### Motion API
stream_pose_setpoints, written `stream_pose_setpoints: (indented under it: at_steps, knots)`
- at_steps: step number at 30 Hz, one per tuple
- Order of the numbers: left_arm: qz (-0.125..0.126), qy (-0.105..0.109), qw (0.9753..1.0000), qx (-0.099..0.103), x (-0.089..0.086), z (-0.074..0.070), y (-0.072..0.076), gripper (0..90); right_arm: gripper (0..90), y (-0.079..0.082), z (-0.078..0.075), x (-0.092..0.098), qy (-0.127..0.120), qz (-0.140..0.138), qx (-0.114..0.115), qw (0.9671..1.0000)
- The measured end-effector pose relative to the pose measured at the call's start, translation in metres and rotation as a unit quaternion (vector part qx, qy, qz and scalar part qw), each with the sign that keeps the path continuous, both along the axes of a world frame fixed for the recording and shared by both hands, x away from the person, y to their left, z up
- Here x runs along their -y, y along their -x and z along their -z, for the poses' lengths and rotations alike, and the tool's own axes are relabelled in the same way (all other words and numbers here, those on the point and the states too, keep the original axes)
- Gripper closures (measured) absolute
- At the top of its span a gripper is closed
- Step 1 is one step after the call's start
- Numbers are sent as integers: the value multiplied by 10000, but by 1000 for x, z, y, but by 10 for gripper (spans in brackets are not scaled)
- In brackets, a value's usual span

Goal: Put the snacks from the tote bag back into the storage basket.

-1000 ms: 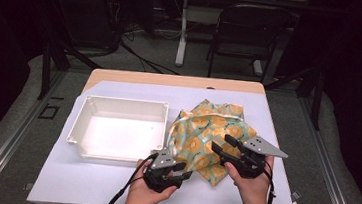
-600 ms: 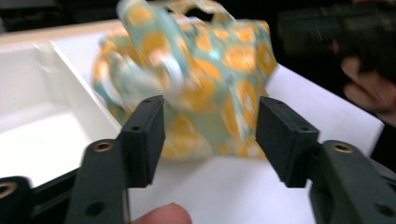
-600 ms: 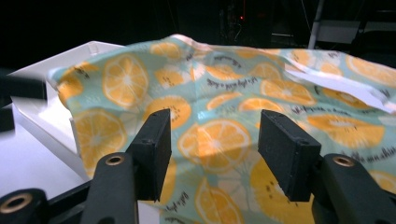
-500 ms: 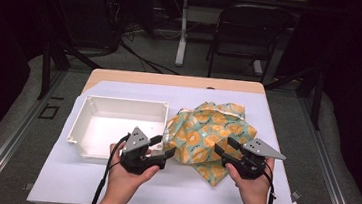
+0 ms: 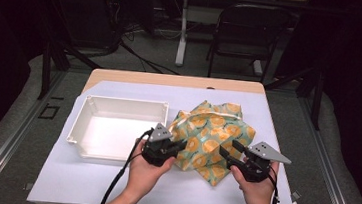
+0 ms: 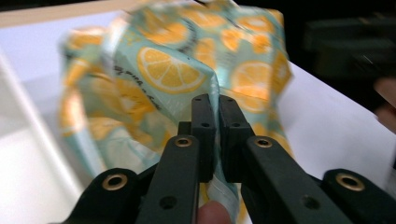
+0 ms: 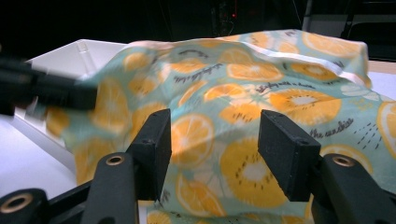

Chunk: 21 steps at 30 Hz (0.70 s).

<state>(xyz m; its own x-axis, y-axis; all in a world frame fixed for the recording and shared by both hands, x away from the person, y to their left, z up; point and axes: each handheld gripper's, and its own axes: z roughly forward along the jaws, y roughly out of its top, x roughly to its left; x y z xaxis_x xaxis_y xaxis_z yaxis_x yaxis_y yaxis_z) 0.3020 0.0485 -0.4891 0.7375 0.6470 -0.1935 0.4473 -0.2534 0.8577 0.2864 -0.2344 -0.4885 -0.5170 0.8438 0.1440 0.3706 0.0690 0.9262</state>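
A crumpled cloth (image 5: 213, 135) printed with orange slices on pale green lies on the white table cover, right of a white tray. My left gripper (image 5: 178, 146) is at the cloth's left edge, shut on a fold of the cloth (image 6: 177, 79), with a strip of cloth pinched between its jaws. My right gripper (image 5: 226, 154) stands open at the cloth's near right edge. In the right gripper view its jaws (image 7: 212, 140) frame the cloth (image 7: 261, 93) without closing on it.
An empty white rectangular tray (image 5: 116, 128) sits on the left of the table, touching the cloth's left side. A dark chair (image 5: 248, 33) and a table leg stand beyond the far edge. The white cover's (image 5: 81, 183) near left area lies bare.
My left gripper has moved from the near edge of the cloth leftward and then up to its left edge, now shut on a fold. The right gripper has barely moved.
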Motion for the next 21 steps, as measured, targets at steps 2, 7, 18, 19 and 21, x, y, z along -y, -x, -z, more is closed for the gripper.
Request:
stream_pose_setpoints:
  at_steps: [2,7,18,19,21]
  knots:
    - [186,78,9998,49,6,8,11,886,445,0,0,-3,-29,12,6,10000]
    - [451,-75,9987,214,21,25,29,887,444,-1,-2,-11,-91,-36,18,10000]
    - [552,-515,9959,507,40,44,42,881,418,0,-11,-47,-272,-356,-63,9990]
    - [501,-566,9954,593,41,45,44,877,413,2,-11,-54,-207,-395,-85,9990]
    - [495,-612,9949,623,42,46,45,865,410,1,-10,-57,-206,-397,-144,9989]
